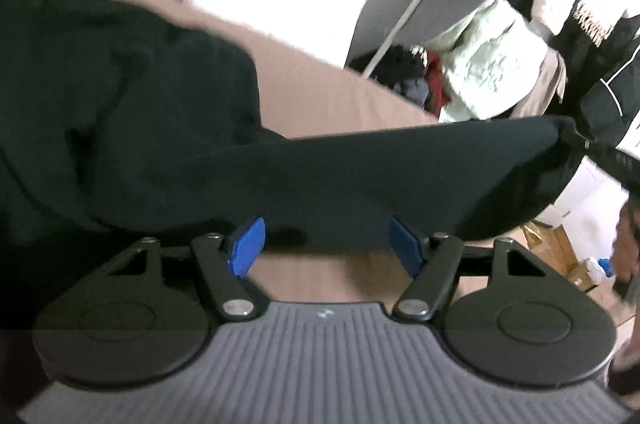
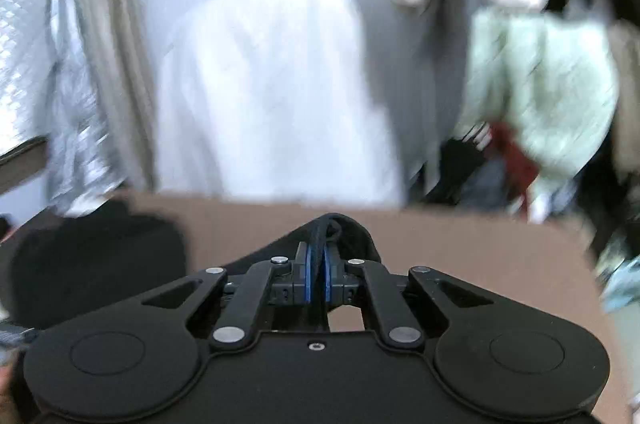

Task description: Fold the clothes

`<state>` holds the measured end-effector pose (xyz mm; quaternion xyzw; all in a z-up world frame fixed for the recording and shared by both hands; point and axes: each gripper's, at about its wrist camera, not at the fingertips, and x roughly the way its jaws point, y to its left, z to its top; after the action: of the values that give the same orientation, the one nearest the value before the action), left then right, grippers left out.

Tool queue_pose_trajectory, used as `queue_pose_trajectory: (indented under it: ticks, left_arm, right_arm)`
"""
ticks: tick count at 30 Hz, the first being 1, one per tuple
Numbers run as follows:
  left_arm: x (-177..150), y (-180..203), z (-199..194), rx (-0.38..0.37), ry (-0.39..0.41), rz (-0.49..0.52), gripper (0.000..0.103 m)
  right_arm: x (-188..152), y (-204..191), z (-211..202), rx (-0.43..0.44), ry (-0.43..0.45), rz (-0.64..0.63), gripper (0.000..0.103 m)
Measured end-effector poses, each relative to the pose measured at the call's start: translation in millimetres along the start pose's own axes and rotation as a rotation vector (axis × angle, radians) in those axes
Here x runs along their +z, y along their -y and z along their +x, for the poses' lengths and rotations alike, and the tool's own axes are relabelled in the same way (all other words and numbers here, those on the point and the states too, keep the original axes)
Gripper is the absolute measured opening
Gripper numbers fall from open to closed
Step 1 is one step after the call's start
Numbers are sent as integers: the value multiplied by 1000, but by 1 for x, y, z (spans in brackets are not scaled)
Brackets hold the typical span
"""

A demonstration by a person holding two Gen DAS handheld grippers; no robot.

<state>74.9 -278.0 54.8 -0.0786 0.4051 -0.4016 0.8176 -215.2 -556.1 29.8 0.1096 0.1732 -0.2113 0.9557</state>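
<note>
The right gripper (image 2: 317, 278) has its blue pads pressed together on a bunched edge of the black garment (image 1: 132, 128), which fills the left and middle of the left wrist view and runs as a taut band toward the right edge of that frame; the left gripper (image 1: 328, 248) sits at the lower centre with its fingers (image 1: 247, 246) well apart, the cloth just ahead of them and nothing between them. To do this step well, I judge the left should close on the near hem level with the right's hold, so the band stays straight; the pull should be even and low, or the heaped part at the left will drag and crease. The garment lies on a tan surface (image 1: 340, 96), smooth and bare in the centre; behind it, in the upper part of both frames, hang pale curtains (image 2: 112, 64); a pile of mixed clothing (image 1: 492, 64) crowds the upper right.
</note>
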Motion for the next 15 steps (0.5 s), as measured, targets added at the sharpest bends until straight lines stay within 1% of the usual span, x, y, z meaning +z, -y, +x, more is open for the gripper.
queue_pose_trajectory:
  ticks: [2, 4, 5, 6, 8, 9, 11, 12, 14, 15]
  left_arm:
    - [2, 5, 5, -1, 24, 12, 69]
    - [3, 6, 13, -4, 26, 11, 69]
    - [1, 6, 21, 2, 15, 6, 68]
    - [-1, 6, 31, 14, -4, 0, 69]
    - [-9, 8, 46, 35, -42, -6, 68]
    - [-13, 8, 53, 45, -61, -7, 68]
    - [-21, 9, 65, 71, -103, -6, 68]
    - [-24, 9, 67, 82, -114, -3, 68]
    - [-31, 5, 67, 112, -142, 16, 68]
    - [-34, 3, 65, 126, -152, 28, 69]
  right_arm:
    - [19, 30, -1, -92, 51, -5, 8]
    - [36, 61, 0, -189, 100, -9, 8]
    - [39, 79, 10, -223, 97, 7, 8]
    - [39, 101, 28, -243, 75, 44, 7]
    - [29, 143, 70, -281, 17, 129, 6]
    - [20, 156, 95, -299, -44, 155, 7]
    - [-1, 173, 136, -365, -175, 221, 11]
    - [-11, 179, 144, -397, -199, 245, 19]
    - [-28, 191, 155, -456, -241, 299, 20]
    - [-31, 190, 151, -460, -242, 338, 26]
